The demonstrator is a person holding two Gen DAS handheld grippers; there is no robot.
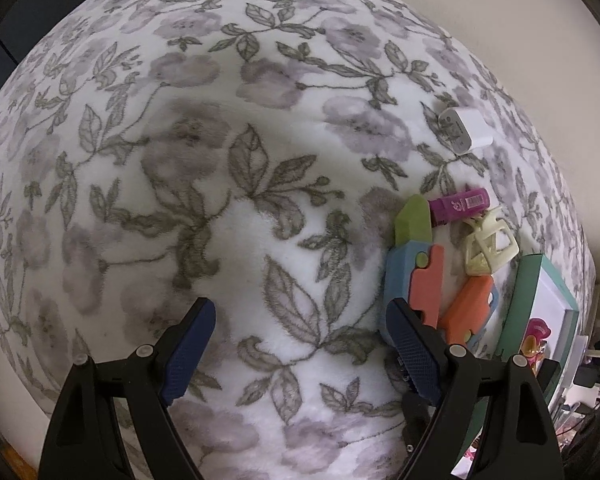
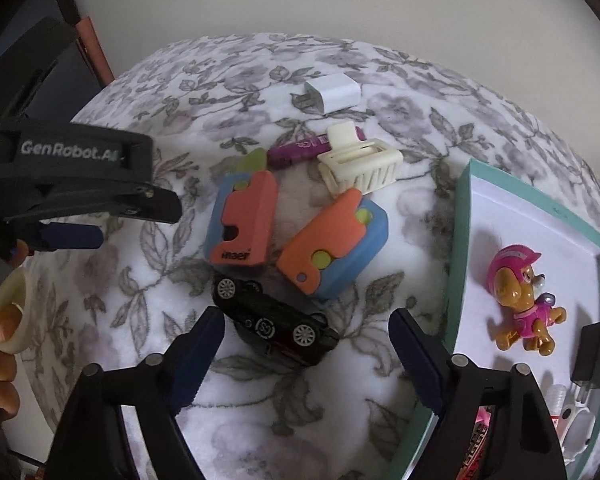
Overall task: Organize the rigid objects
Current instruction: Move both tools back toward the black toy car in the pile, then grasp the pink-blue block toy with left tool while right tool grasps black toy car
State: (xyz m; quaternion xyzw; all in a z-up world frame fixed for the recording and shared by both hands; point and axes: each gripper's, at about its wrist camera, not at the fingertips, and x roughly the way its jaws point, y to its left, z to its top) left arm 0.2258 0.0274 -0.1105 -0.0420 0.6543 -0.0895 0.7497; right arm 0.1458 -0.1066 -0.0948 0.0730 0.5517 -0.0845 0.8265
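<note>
A pile of small objects lies on the floral blanket: a black toy car (image 2: 276, 320) on its side, two orange-and-blue toy blocks (image 2: 242, 222) (image 2: 336, 240), a cream hair clip (image 2: 362, 166), a purple tube (image 2: 300, 148) and a white charger (image 2: 332, 94). My right gripper (image 2: 306, 338) is open, with the black car between its fingers. My left gripper (image 1: 300, 322) is open and empty over bare blanket; the blocks (image 1: 418, 276), clip (image 1: 486, 246), purple tube (image 1: 458, 204) and charger (image 1: 464, 130) lie to its right. It also shows at the left of the right wrist view (image 2: 80, 220).
A teal-rimmed white box (image 2: 462, 248) stands right of the pile and holds a pink puppy figure (image 2: 520, 296), a black charger (image 2: 592, 354) and other small items. The box's edge shows in the left wrist view (image 1: 524, 300). A pale wall is behind the bed.
</note>
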